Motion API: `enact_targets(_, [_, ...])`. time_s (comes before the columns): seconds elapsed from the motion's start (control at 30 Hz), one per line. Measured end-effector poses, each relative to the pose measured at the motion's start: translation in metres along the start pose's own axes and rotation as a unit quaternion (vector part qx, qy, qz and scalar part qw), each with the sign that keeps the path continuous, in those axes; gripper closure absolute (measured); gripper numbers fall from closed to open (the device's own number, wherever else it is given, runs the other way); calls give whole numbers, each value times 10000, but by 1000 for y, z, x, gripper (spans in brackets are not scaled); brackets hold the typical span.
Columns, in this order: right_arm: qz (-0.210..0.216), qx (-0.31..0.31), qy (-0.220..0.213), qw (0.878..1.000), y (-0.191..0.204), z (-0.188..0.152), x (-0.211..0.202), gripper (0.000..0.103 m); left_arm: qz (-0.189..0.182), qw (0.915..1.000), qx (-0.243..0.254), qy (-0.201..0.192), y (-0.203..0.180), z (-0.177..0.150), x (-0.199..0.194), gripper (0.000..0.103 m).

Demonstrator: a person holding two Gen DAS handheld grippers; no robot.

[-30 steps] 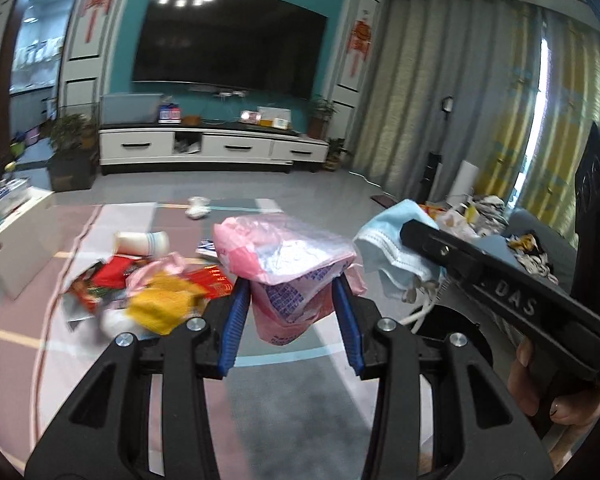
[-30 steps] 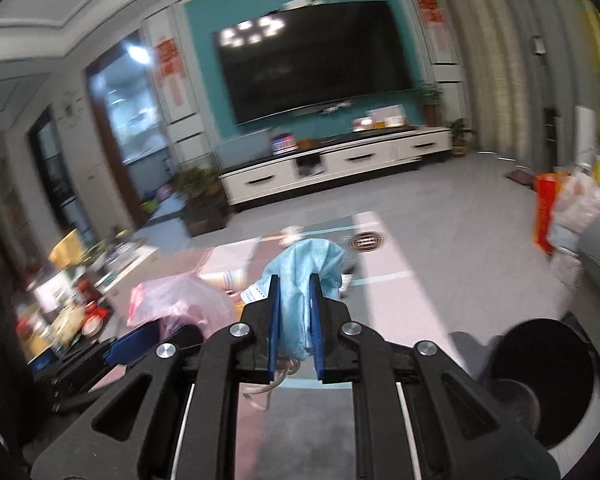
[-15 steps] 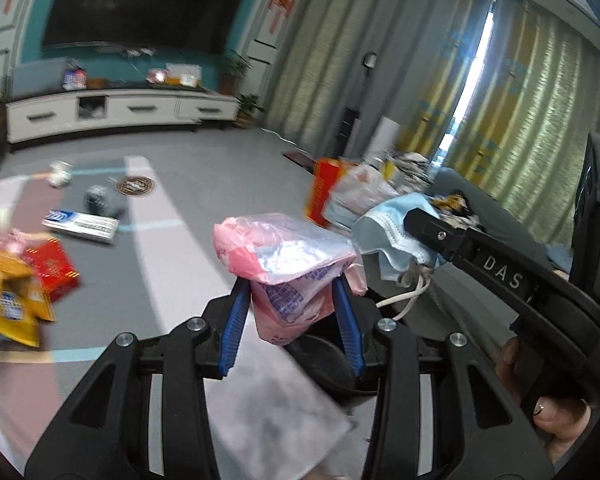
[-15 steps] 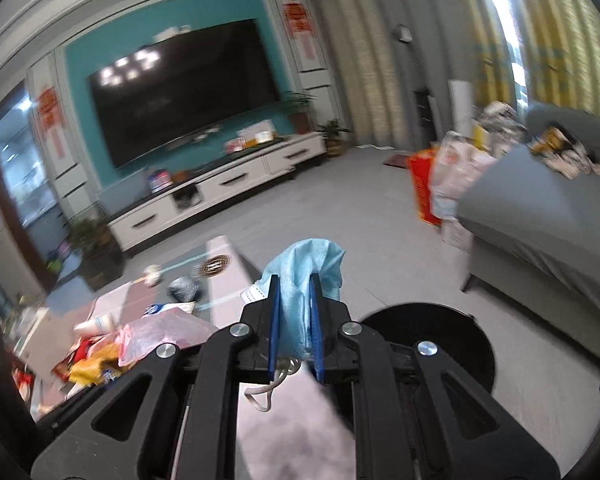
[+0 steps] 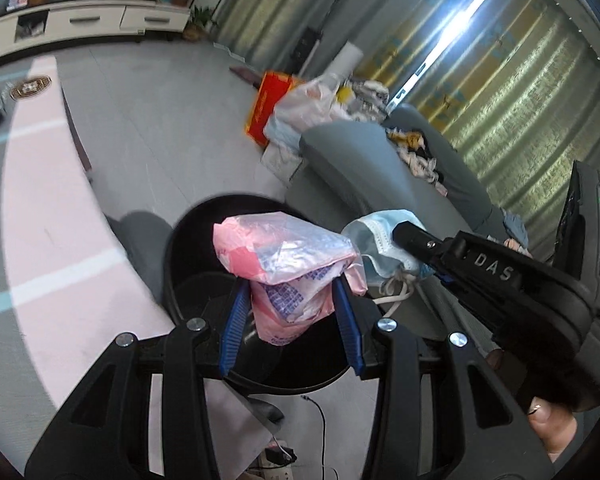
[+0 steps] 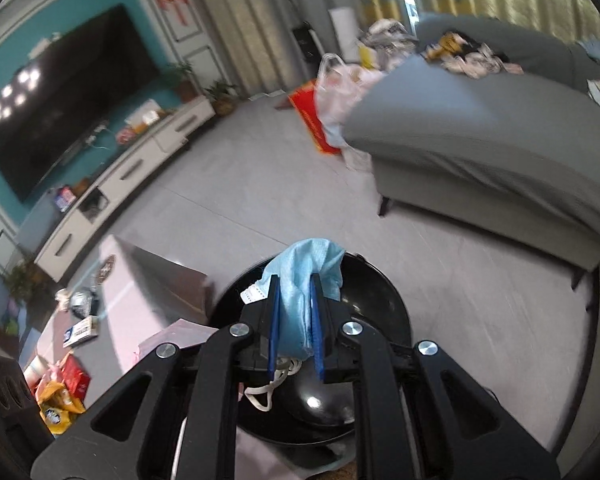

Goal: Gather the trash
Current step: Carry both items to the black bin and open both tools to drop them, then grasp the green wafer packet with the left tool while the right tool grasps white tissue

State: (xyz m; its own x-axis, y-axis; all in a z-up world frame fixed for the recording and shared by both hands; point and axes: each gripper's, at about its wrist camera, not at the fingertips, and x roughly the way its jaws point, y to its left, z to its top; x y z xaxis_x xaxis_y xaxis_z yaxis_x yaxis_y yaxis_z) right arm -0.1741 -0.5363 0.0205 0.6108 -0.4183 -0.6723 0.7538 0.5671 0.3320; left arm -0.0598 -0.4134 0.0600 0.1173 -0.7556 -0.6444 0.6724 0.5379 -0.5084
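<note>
My left gripper (image 5: 290,286) is shut on a crumpled pink plastic bag (image 5: 284,264), held right over the open black trash bin (image 5: 188,280). Beside it on the right, the right gripper (image 5: 410,240) pinches a light blue face mask (image 5: 374,248) with its white ear loops dangling. In the right wrist view the right gripper (image 6: 296,282) is shut on the blue face mask (image 6: 300,280) above the black trash bin (image 6: 380,292), and a corner of the pink bag (image 6: 176,336) shows at lower left.
A grey sofa (image 6: 480,152) strewn with clothes stands to the right of the bin. A red box (image 5: 270,106) and full plastic bags lie by its end. More wrappers (image 6: 60,392) lie on the pink rug (image 5: 48,216). A white TV cabinet (image 6: 140,164) lines the far wall.
Both grippers have swung right and downward, away from the litter pile on the rug, and now hover over the black bin. Each still holds its item.
</note>
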Motion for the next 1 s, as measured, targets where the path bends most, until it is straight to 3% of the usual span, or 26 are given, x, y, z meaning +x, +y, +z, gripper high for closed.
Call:
enact_targets(0.3, [-499,210,432,9976,-17,-1,33,87,112,9992,23,383,-2,-1,44,57])
enact_targets(0.4, [-544,198,450,9973,-16,-2,33,86,108,9992,39,372,-3,-1,47,49])
enact_targets(0.47, [-540,183,431,9974,-15,-2,32,75,114,9994,84,318,-4,-1,44,30])
enact_targets(0.5, [-543,184,421,9975,-15,-2,32,70,153,9994,124,288,-6,0,41,27])
enact_targets(0.57, [-592,165,344,9975,-13,-2,28,48,285,9992,196,191,-4,1,34,14])
enact_targets(0.83, [-489,-18,52,9988,6,0,8,24,507,9974,-274,-428,28,5,-33,4])
enact_targets(1.0, [-278,-339,-152,9989,34,0,-7,14,1149,9850,-614,-1131,56,4,-101,3])
